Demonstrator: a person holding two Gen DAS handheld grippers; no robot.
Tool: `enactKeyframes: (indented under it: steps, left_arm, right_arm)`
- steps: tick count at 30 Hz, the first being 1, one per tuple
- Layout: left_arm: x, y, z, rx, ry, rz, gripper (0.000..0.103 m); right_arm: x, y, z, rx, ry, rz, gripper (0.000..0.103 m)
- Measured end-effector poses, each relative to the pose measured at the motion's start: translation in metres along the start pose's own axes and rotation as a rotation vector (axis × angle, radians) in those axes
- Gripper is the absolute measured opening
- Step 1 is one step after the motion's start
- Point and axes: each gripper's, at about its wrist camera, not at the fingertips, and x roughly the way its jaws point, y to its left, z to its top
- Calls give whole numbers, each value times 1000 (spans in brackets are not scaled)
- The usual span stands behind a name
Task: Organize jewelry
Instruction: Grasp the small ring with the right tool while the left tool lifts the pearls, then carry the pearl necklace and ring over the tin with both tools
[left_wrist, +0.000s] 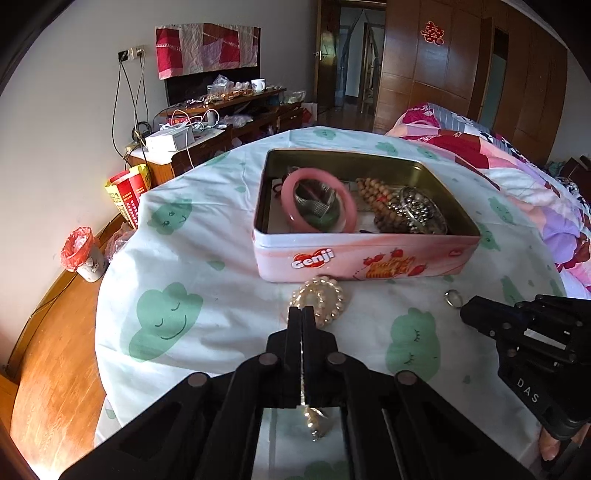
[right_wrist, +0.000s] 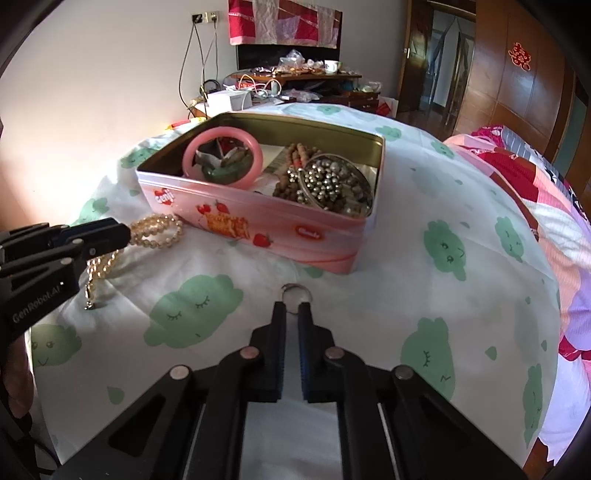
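Observation:
A pink Genji tin (left_wrist: 369, 264) (right_wrist: 280, 236) stands open on the table, holding a pink bangle (left_wrist: 317, 205) (right_wrist: 221, 157), wooden beads (left_wrist: 373, 195) (right_wrist: 295, 166) and silver beads (left_wrist: 421, 212) (right_wrist: 332, 184). My left gripper (left_wrist: 301, 314) (right_wrist: 125, 230) is shut on a pearl bead necklace (left_wrist: 325, 301) (right_wrist: 155, 230) lying just in front of the tin. My right gripper (right_wrist: 292, 308) (left_wrist: 463, 314) has its jaws slightly apart at a small silver ring (right_wrist: 295, 291) (left_wrist: 452, 297) on the cloth; whether they touch it is unclear.
The table wears a white cloth with green cloud faces (left_wrist: 166, 317) (right_wrist: 195, 310). A bed with a pink quilt (left_wrist: 535, 192) (right_wrist: 535, 192) lies to the right. A cluttered wooden desk (left_wrist: 221, 122) stands behind, and a red-lined bin (left_wrist: 83, 254) sits on the floor at left.

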Motion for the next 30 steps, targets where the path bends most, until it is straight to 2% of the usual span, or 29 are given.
enactKeyframes:
  steps: [5, 6, 7, 9, 11, 13, 14, 15, 16, 17, 19, 20, 22, 24, 30]
  left_arm:
    - [3, -2, 1, 6, 7, 7, 0]
    - [4, -1, 1, -2, 8, -8, 0]
    - [4, -1, 1, -2, 9, -9, 0]
    - [8, -2, 3, 4, 25, -11, 2]
    - [12, -6, 4, 17, 32, -12, 15]
    - [16, -10, 4, 31, 41, 11, 59]
    - [16, -10, 3, 31, 35, 13, 65]
    - [17, -11, 3, 36, 27, 9, 67]
    - [20, -12, 3, 45, 34, 2, 67]
    - [26, -12, 3, 51, 58, 4, 67]
    - [35, -12, 1, 62, 81, 8, 67]
    - [34, -13, 1, 67, 71, 4, 63]
    - [34, -13, 2, 70, 73, -18, 33]
    - [33, -17, 2, 96, 70, -28, 15]
    - [24, -17, -1, 102, 59, -55, 12]
  right_arm:
    - [0, 0, 0, -12, 11, 5, 8]
    - [1, 1, 1, -10, 15, 9, 12]
    - [3, 0, 3, -10, 18, 7, 18]
    - [6, 0, 6, -8, 18, -9, 60]
    - [7, 0, 10, -10, 7, -24, 60]
    - [10, 1, 13, -16, 12, -27, 60]
    - [13, 2, 14, -21, 20, -22, 60]
    - [15, 2, 14, -22, 29, -17, 58]
    - [16, 2, 14, -19, 33, -8, 57]
    - [16, 1, 14, -15, 33, 4, 49]
    - [14, 0, 13, -17, 26, 8, 26]
    - [14, 0, 12, -20, 25, 8, 21]
    - [13, -1, 11, -16, 23, 14, 21]
    - [12, -2, 11, -13, 21, 20, 21]
    - [-1, 1, 4, -28, -7, 15, 20]
